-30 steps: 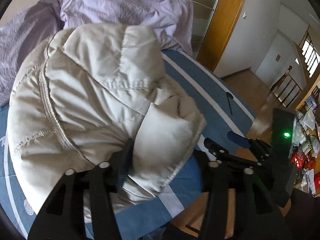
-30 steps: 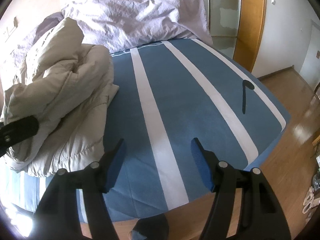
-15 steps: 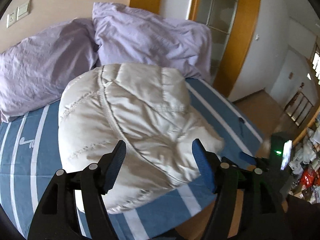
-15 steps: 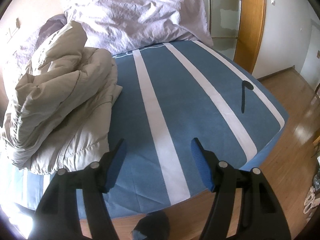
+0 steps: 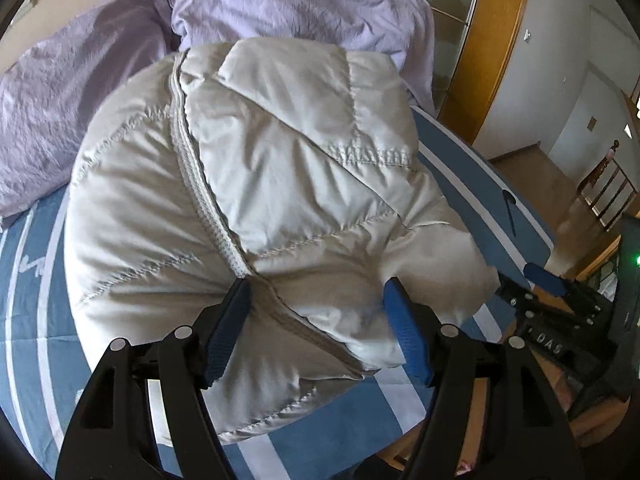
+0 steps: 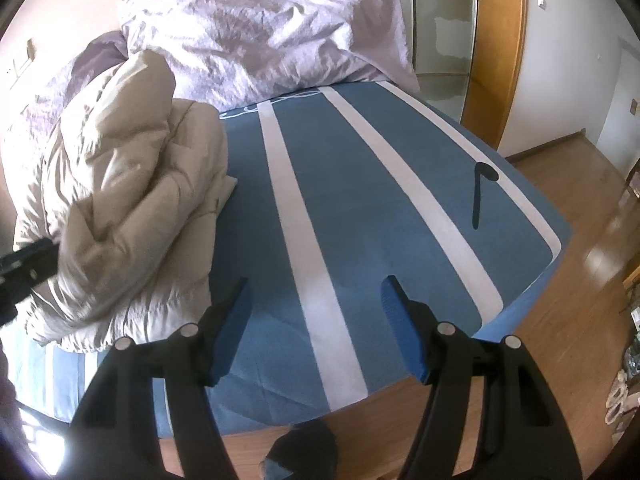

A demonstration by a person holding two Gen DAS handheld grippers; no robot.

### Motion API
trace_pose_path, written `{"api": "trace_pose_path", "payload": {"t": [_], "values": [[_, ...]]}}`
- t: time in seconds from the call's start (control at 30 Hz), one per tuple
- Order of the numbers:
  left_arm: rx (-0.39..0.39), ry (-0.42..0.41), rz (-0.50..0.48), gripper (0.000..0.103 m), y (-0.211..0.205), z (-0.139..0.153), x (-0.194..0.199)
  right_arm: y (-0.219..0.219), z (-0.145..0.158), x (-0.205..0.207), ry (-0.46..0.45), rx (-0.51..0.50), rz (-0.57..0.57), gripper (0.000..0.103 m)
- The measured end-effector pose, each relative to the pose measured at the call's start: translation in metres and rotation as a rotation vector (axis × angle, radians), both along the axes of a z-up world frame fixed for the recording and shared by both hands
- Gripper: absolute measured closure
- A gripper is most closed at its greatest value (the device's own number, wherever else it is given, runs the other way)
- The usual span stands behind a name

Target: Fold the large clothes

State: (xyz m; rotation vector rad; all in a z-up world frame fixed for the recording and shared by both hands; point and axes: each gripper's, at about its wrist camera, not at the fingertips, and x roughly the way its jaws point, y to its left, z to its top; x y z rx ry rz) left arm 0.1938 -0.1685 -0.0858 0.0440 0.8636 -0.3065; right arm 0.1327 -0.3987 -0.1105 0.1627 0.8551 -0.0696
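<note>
L gripper (image 5: 316, 320) jaws released, spread over folded puffer jacket (image 5: 260, 200). Lilac pillows (image 5: 280, 4) at 12 o'clock. R gripper (image 6: 314, 320) jaws apart, nothing btwn, over striped sheet (image 6: 360, 208).

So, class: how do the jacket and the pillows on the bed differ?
The jacket is cream and quilted with stitched seams; the pillows are lilac and plain but wrinkled. The jacket lies bundled nearer the bed's foot; the pillows sit at its head. Both are soft, puffy and rest on the striped blue sheet.

Left hand-held gripper (image 5: 316, 300) open-jawed over folded cream jacket (image 5: 256, 208).
</note>
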Motion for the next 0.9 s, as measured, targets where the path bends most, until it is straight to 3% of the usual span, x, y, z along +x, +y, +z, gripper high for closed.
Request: {"api": "trace_pose_path", "payload": {"t": [0.13, 0.23, 0.53, 0.67, 0.9], "values": [[-0.008, 0.009, -0.011, 0.034, 0.002, -0.007, 0.005, -0.004, 0.012, 0.011, -0.018, 0.020, 0.013, 0.038], [-0.011, 0.012, -0.015, 0.034, 0.004, -0.009, 0.006, -0.004, 0.026, 0.022, -0.041, 0.038, 0.044, 0.045], [-0.011, 0.017, -0.023, 0.034, 0.004, -0.009, 0.011, 0.028, 0.067, 0.061, -0.106, 0.122, 0.255, 0.083], [-0.013, 0.018, -0.022, 0.034, 0.004, -0.008, 0.011, 0.045, 0.064, 0.066, -0.074, 0.126, 0.324, 0.086], [-0.009, 0.023, -0.022, 0.034, 0.003, -0.007, 0.010, 0.052, 0.035, 0.076, 0.048, 0.094, 0.332, 0.090]]}}
